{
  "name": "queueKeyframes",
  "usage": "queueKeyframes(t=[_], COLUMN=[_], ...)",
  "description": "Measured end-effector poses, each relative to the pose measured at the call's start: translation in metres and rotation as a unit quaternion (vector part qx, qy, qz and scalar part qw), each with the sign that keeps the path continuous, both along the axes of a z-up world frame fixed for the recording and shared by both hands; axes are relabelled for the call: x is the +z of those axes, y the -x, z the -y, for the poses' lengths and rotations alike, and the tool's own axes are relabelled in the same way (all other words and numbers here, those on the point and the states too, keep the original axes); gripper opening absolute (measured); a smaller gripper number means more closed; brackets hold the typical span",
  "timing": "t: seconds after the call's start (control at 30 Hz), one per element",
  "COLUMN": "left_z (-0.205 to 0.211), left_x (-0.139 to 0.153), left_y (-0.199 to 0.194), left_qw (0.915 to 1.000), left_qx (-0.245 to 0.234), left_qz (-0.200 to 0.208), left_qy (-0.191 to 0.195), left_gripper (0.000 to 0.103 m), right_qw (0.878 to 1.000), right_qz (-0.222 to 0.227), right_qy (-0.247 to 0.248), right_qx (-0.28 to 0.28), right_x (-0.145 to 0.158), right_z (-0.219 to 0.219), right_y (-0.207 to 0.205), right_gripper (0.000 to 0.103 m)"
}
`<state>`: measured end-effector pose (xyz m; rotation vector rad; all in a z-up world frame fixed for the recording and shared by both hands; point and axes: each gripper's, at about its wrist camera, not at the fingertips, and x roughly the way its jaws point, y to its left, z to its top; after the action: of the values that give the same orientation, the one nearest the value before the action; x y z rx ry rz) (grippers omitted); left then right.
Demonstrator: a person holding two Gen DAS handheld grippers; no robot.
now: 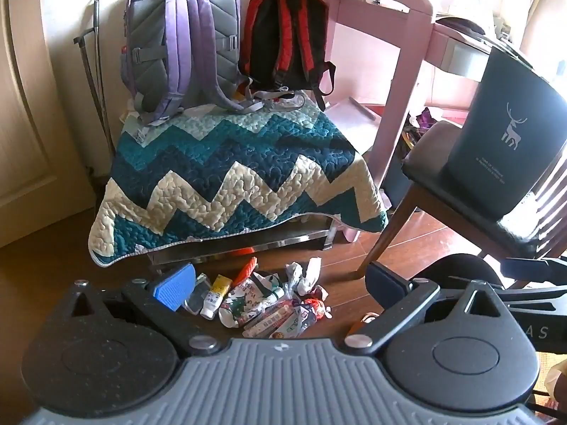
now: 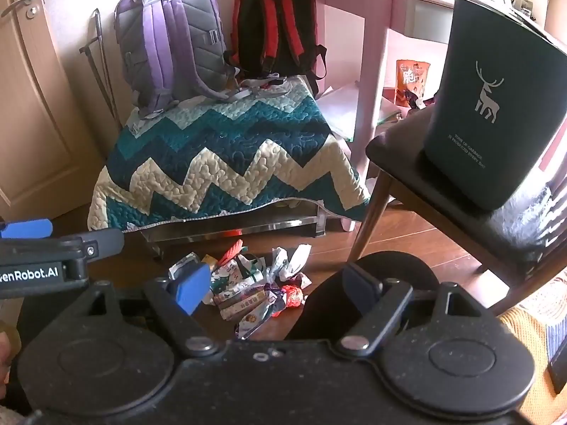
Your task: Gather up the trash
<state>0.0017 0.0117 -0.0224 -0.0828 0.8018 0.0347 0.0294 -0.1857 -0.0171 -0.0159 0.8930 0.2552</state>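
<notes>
Two tools hang over the mess and neither has anything in it: the left tool (image 1: 280,283) stands wide, pitched down at the floor, and the right tool (image 2: 276,285) is spread just as wide beside it. Between them lies the trash pile (image 1: 269,301), a heap of crumpled wrappers, sachets and a small white tube (image 1: 214,297) on the wooden floor (image 1: 46,269), right in front of the low bench under the zigzag quilt (image 1: 230,177). Up on the chair (image 1: 460,191) to the right sits the dark bin (image 1: 506,134) with the deer print, well apart from the pile and a good deal higher.

Here's the worry. That heap is loose and overlapping, so a wide bite probably grabs several slippery wrappers at once, and some could slide out on the way up to the bin. The thin flat sachets lie tight on the floor; the pads may just skate over them or push them under the bench. Both tools aim at the same small patch, so they could knock each other. And the bin stands toward the seat's outer side, where a clumsy drop against its rim might tip it.
</notes>
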Motion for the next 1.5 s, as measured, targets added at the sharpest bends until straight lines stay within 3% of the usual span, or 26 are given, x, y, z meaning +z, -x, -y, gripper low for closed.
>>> queueKeyframes(t=[0.6, 1.3, 1.5], left_z=[0.001, 0.003, -0.003], left_x=[0.012, 0.03, 0.032], left_y=[0.001, 0.012, 0.015], left_qw=[1.0, 0.9979, 0.9973], left_qx=[0.003, 0.028, 0.037], left_qz=[0.004, 0.049, 0.06], left_qy=[-0.002, -0.031, -0.02], left_gripper=[0.103, 0.103, 0.103], right_qw=[1.0, 0.998, 0.998], right_qz=[0.002, 0.057, 0.064], right_qy=[0.003, 0.01, 0.015], right_qx=[0.001, 0.009, 0.009], right_x=[-0.001, 0.015, 0.018], right_z=[-0.002, -0.001, -0.006], right_y=[0.001, 0.014, 0.014], right_gripper=[0.082, 0.082, 0.082])
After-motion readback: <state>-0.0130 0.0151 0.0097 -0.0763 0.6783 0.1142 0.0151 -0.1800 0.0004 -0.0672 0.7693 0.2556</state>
